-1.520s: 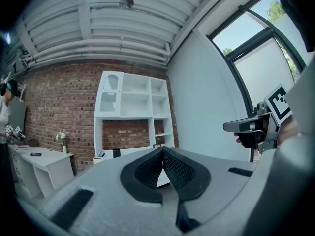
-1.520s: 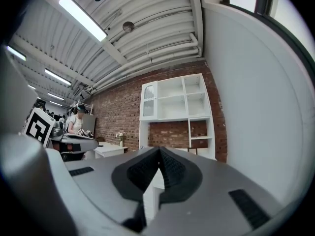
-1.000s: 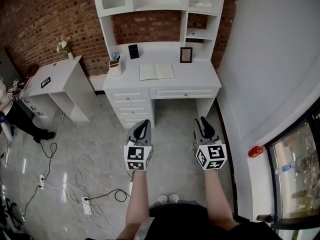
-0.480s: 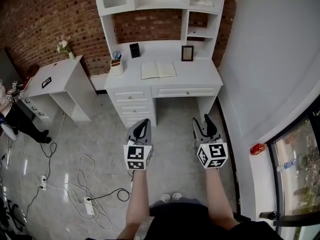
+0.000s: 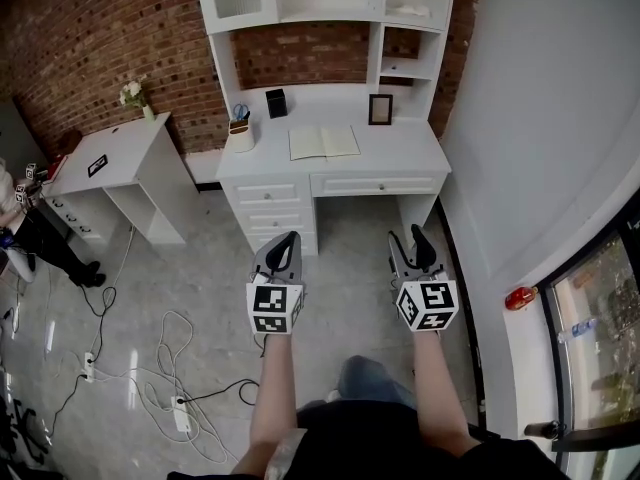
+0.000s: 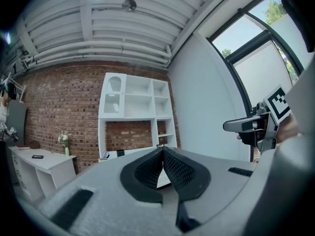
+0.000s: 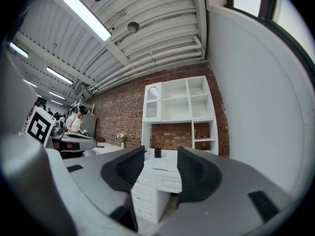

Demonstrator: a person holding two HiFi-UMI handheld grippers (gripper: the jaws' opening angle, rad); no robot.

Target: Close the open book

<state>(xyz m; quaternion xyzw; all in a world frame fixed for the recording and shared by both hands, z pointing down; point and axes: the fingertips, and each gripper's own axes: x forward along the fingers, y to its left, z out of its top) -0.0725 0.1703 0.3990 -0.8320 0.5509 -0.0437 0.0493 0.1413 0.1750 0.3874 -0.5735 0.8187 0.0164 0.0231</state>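
Note:
The open book (image 5: pixel 324 142) lies flat, pages up, in the middle of the white desk (image 5: pixel 400 153) across the room. Both grippers are held level over the floor, well short of the desk. My left gripper (image 5: pixel 283 251) is shut and empty, and in the left gripper view its pads (image 6: pixel 163 150) meet. My right gripper (image 5: pixel 411 244) stands open with nothing between its fingers. In the right gripper view the desk and the book (image 7: pixel 162 168) show far off through the gap of that gripper (image 7: pixel 161 155).
On the desk stand a pen cup (image 5: pixel 239 134), a black box (image 5: pixel 277 102) and a picture frame (image 5: pixel 380 109), under a white hutch (image 5: pixel 330 8). A side table (image 5: pixel 115 163) stands left. Cables (image 5: pixel 170 338) trail over the floor. A person (image 5: pixel 30 233) stands far left.
My right gripper's jaws have spread apart. Both grippers have edged forward toward the desk, and a knee now shows at the bottom of the head view.

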